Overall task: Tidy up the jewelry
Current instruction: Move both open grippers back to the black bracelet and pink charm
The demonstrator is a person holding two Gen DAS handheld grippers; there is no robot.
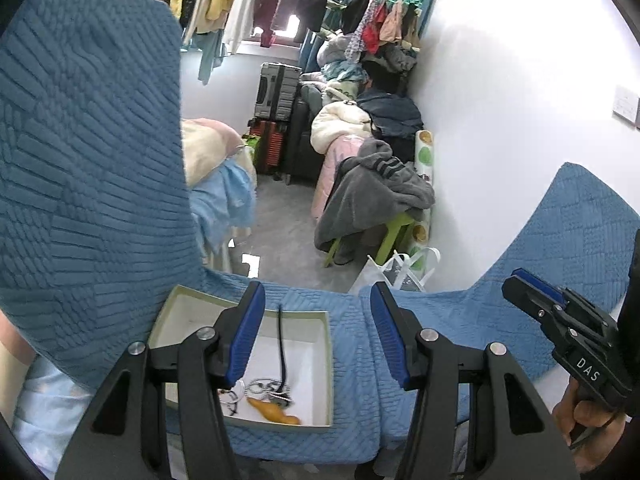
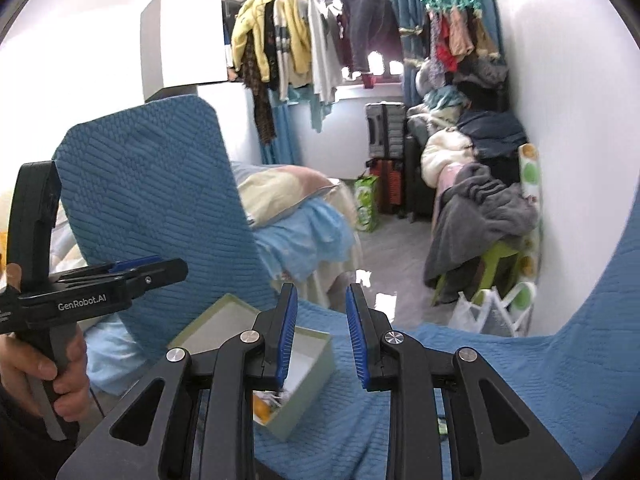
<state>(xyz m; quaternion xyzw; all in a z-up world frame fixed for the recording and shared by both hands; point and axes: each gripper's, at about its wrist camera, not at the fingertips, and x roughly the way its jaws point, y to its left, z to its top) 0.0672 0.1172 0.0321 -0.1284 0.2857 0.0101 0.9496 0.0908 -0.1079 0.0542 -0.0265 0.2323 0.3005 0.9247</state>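
Observation:
A pale green box [image 1: 330, 368] with a white inside lies on the blue quilted seat [image 1: 356, 400]. In it lie a black cord [image 1: 282, 344], silver rings and chain [image 1: 262, 387] and an orange pendant [image 1: 276, 414]. My left gripper [image 1: 317, 292] hangs above the box's right side, open, with nothing between its fingers. My right gripper [image 2: 321, 292] is also open and empty, above the box [image 2: 308, 396] and to its right. Each gripper shows in the other's view: the right one [image 1: 516, 280] at the far right, the left one [image 2: 176, 270] at the left, each held by a hand.
A tall blue quilted backrest [image 1: 92, 152] rises at the left, another cushion [image 1: 568, 240] at the right. Beyond the seat are a bed with blankets [image 2: 288, 200], a green stool under grey clothes [image 1: 376, 192], a white plastic bag [image 1: 394, 272] and suitcases [image 1: 276, 92].

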